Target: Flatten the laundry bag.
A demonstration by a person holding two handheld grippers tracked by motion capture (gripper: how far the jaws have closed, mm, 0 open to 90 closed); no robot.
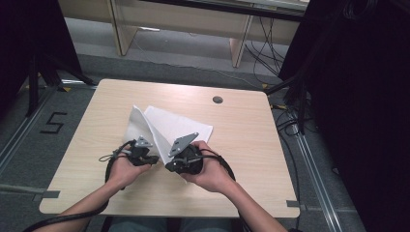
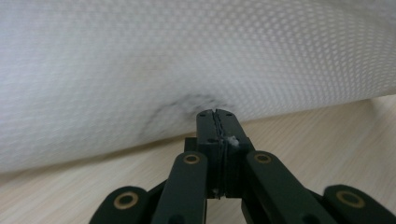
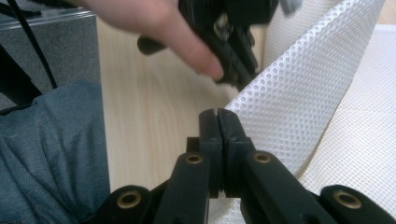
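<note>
A white mesh cloth [image 1: 174,125] lies on the wooden table [image 1: 241,159], with its near-left part lifted into a standing flap. My left gripper [image 1: 155,159] is shut on the flap's lower edge; in the left gripper view the mesh [image 2: 187,56] puckers at the closed jaw tips [image 2: 215,112]. My right gripper [image 1: 168,166] sits just to the right, near the cloth's near corner, its grey plate tilted up. In the right gripper view its jaws [image 3: 218,114] are closed with the cloth's edge [image 3: 299,107] running out from between them. Farther off there, a hand holds the left gripper [image 3: 233,51].
A round cable hole [image 1: 217,99] sits at the table's far right. Bare wood surrounds the cloth on all sides. Black curtains and stands flank the table, and cables lie on the floor at the right. The person's trouser leg [image 3: 46,154] is below the near table edge.
</note>
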